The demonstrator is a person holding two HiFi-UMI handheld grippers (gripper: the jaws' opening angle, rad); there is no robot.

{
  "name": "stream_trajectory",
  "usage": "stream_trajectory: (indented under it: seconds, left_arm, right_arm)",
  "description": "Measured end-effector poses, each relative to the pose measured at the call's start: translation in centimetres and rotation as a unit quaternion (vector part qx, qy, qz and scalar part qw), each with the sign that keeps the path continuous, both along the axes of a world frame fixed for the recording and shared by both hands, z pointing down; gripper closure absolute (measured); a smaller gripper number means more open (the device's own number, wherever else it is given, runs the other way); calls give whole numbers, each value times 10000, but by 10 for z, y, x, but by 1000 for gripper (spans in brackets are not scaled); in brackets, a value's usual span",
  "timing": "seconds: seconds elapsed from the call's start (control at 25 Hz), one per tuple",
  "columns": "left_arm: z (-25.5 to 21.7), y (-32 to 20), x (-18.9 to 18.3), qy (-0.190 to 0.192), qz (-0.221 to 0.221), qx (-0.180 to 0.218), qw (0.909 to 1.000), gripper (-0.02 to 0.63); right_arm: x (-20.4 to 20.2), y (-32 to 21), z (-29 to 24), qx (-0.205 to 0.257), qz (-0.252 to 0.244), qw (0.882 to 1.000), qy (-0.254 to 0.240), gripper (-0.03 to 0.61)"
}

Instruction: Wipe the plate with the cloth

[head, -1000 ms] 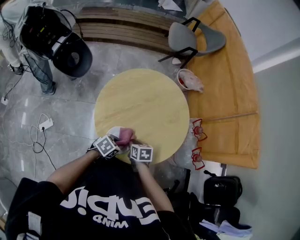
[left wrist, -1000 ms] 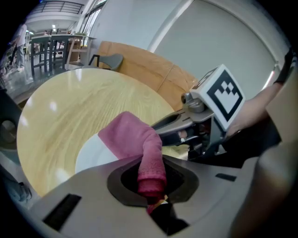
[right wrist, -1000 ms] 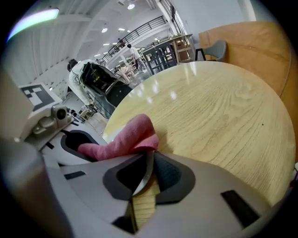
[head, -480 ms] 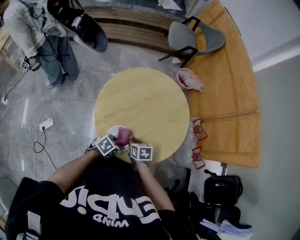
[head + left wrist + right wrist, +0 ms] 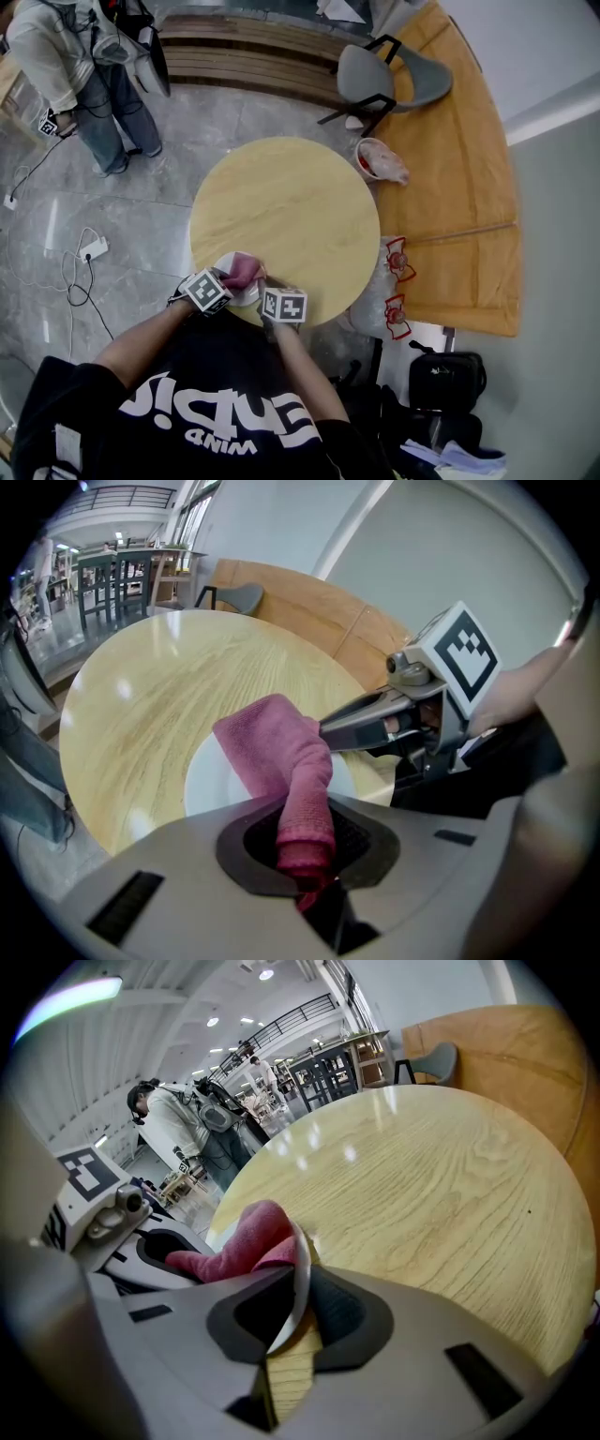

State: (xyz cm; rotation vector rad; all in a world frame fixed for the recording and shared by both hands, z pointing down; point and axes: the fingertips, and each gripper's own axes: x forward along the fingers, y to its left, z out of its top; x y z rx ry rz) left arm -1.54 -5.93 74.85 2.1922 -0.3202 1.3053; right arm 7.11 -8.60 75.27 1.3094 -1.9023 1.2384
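Gripping: left gripper (image 5: 305, 860) jaws clamp cloth (image 5: 277, 747) | right gripper (image 5: 286, 1316) jaws pinch plate (image 5: 301, 1274) rim | plate mostly hidden under cloth

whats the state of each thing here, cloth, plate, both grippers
left gripper: jaws shut on the cloth.
cloth: pink, bunched, pinched at one end, the rest draped on the plate.
plate: white, rim clamped by the right gripper, over the near edge of the table; resting or lifted, cannot tell.
right gripper: jaws shut on the plate's rim.
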Motion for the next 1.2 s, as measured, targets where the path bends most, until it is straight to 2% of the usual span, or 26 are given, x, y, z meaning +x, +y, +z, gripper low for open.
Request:
stream_trajectory:
  seconds: [0.2,0.36,0.52,1.2]
  left_arm:
    - [-2,-1,-8,68,-166,18,9998,565]
    - [-15,-11,-4,351,-343,140,9987,565]
    - [-20,-12,-9,295,-405,103,9987,565]
    - [-27,-38,-30,192,-643,536,9963,565]
  right_arm:
    - [0,0,-1,23,-37,10000,3,509]
    - [-1,1,-1,17,-59,10000,-21,509]
    - [0,2,-1,60,-59,9999,-98,509]
    - [-2,4,-2,35,-79,9998,-154,509]
